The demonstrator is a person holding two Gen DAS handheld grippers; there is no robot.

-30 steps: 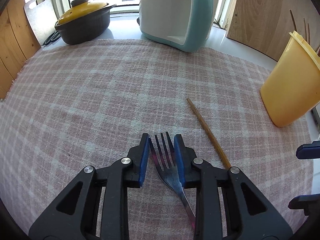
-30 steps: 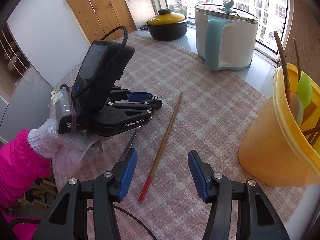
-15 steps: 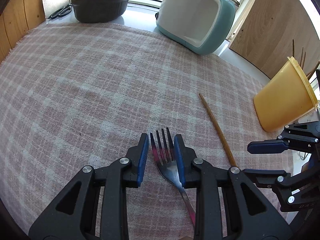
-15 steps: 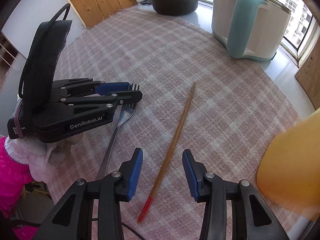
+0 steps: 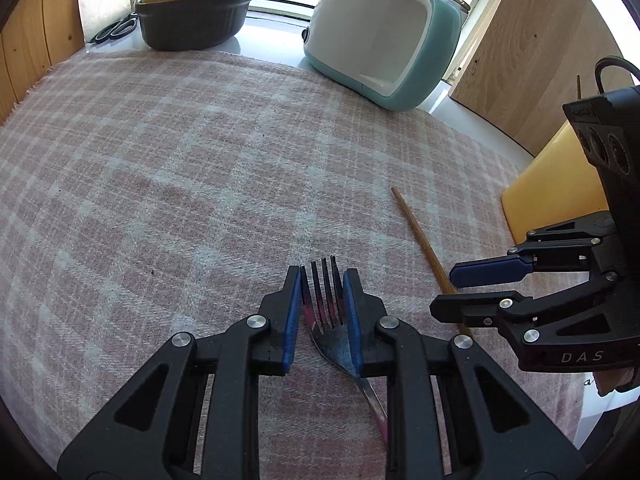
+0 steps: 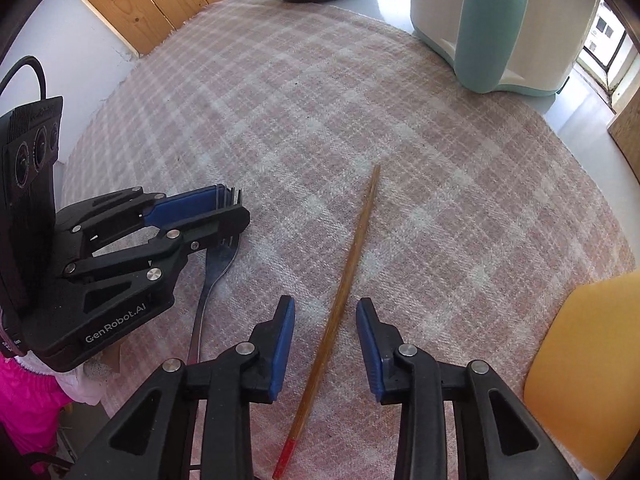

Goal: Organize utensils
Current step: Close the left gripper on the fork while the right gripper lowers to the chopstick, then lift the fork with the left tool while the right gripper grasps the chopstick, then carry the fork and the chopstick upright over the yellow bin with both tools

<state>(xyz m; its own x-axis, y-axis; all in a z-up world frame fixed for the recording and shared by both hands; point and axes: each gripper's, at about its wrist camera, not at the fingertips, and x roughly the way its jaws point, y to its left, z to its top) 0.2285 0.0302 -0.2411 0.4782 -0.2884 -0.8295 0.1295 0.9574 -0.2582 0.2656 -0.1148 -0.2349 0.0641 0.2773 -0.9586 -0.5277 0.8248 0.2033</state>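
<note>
Left wrist view: left claw (image 5: 322, 312) points steeply down at the plaid cloth (image 5: 192, 168) on the worktop. The fork (image 5: 329, 320) lies flat, tines forward, its head between the blue pads (image 5: 293, 312). Jaws are closing; both pads look to be against the outer tines, so I read this as clamped on the fork head, fork not yet lifted. Handle runs back under the right finger. To the right, the right claw (image 5: 466, 290) straddles the chopstick (image 5: 420, 236). Yellow bin (image 5: 548, 188) beyond it, partly hidden. At the far edge: white-and-teal cooker (image 5: 380, 36), dark pot with yellow lid (image 5: 192, 12).

Right wrist view: right claw (image 6: 325, 340) hangs over the chopstick (image 6: 344, 292), which lies lengthwise between the pads, red tip toward the camera. Jaws stand apart and are closing; clear gaps on both sides, no contact yet. Left claw (image 6: 230, 210) sits at the left on the fork (image 6: 212, 280). Yellow bin (image 6: 588, 360) at lower right, near.

Judgement, step in hand: paired pickup, fork and chopstick, presumably for the bin. For a good grip, let the right pads reach the cloth before they finish closing, since the stick is thin and can roll; keep it centred. The hold on the fork's tapering head may slip; lift slowly, keeping it level.
</note>
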